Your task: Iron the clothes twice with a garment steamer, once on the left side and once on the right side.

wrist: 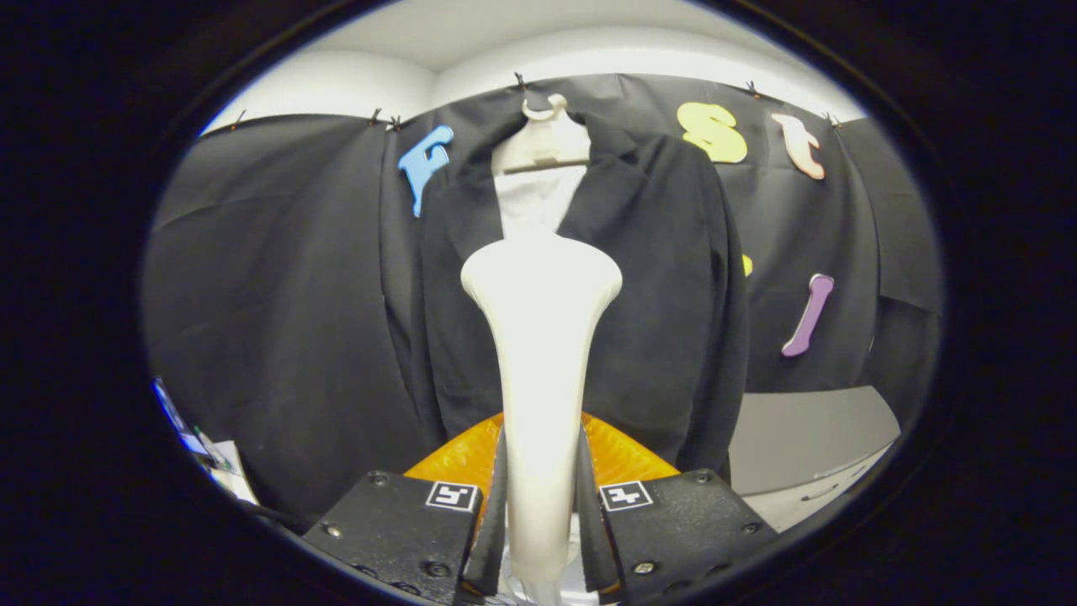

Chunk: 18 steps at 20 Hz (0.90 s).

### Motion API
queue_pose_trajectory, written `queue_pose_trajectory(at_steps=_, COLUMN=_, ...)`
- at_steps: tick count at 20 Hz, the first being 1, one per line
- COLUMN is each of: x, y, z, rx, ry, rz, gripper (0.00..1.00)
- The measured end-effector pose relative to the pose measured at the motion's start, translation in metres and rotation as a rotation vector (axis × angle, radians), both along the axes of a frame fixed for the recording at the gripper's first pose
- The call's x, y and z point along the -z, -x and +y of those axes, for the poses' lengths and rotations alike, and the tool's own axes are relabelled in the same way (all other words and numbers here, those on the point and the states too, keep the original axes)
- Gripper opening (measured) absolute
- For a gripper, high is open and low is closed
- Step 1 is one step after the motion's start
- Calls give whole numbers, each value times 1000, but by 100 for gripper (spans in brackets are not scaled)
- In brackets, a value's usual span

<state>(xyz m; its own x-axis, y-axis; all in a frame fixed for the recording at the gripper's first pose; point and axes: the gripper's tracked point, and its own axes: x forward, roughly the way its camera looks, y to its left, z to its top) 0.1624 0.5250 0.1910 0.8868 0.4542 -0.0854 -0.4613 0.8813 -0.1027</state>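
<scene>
Gripper (538, 505) jaws clamp steamer (540, 353) handle | steamer head hides jacket (639, 320) front | hanger (543, 143) partly covered

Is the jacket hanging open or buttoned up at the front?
Open at the top: the jacket lapels part around the white hanger. Lower down, the steamer held by the gripper hides the front.

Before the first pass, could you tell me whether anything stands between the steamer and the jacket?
Nothing visible does. The tongs are shut on the steamer, whose head points at the black jacket on its hanger just beyond.
</scene>
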Motion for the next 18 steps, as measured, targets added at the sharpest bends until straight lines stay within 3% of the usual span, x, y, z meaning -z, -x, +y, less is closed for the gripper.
queue_pose_trajectory(at_steps=9, x=-95, y=6, z=107, rx=-129, ry=-20, rz=-205, gripper=40)
queue_pose_trajectory(at_steps=18, x=-75, y=-33, z=164, rx=-137, ry=91, rz=-193, gripper=40)
